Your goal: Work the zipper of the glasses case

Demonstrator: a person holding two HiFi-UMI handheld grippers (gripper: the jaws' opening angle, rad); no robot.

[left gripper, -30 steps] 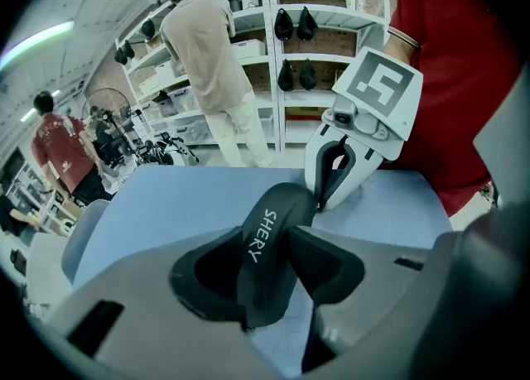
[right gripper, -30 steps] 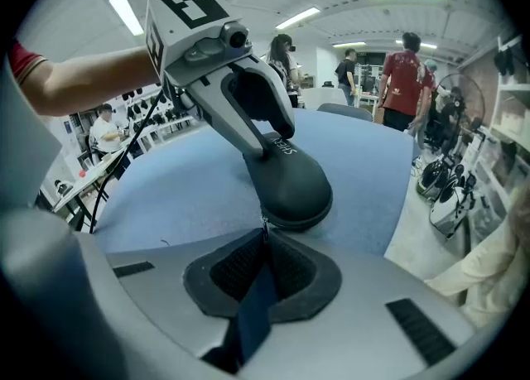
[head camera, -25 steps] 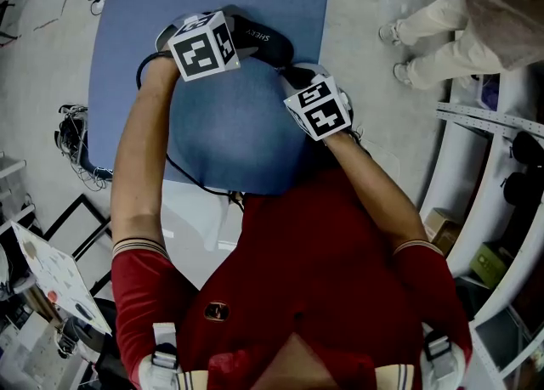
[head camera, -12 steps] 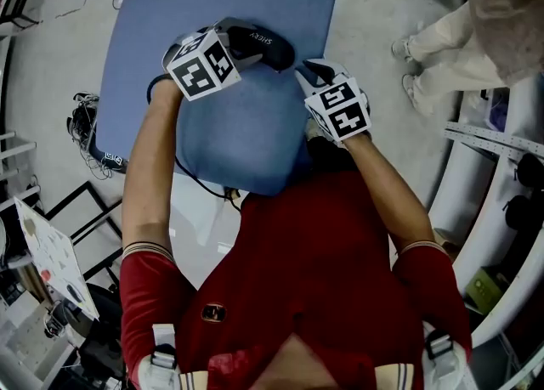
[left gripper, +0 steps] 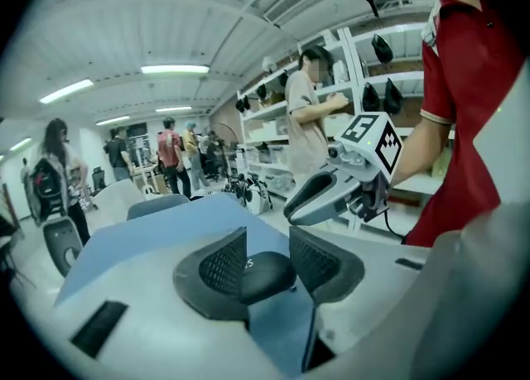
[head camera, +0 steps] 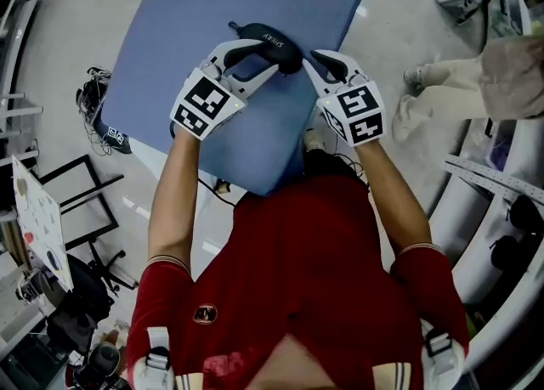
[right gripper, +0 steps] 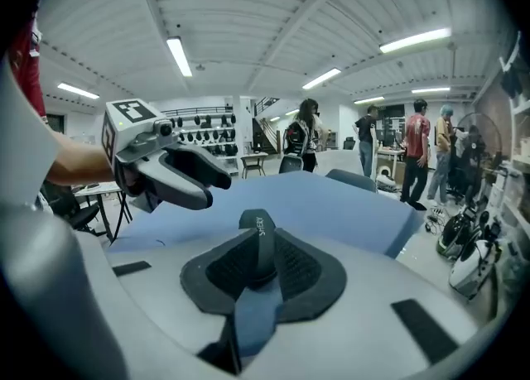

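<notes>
The glasses case is a black, elongated, rounded pouch with small white lettering on its side. In the head view it sits in the upper middle of the frame, slanting slightly down to the right over the blue surface. The left gripper clamps its left end, where the left gripper view shows a smooth dark bulge between the pads. The right gripper, whose jaws have just been closing, pinches the right end. Seen end-on in the right gripper view, the case is a narrow upright strip at frame centre. Its zipper cannot be made out.
</notes>
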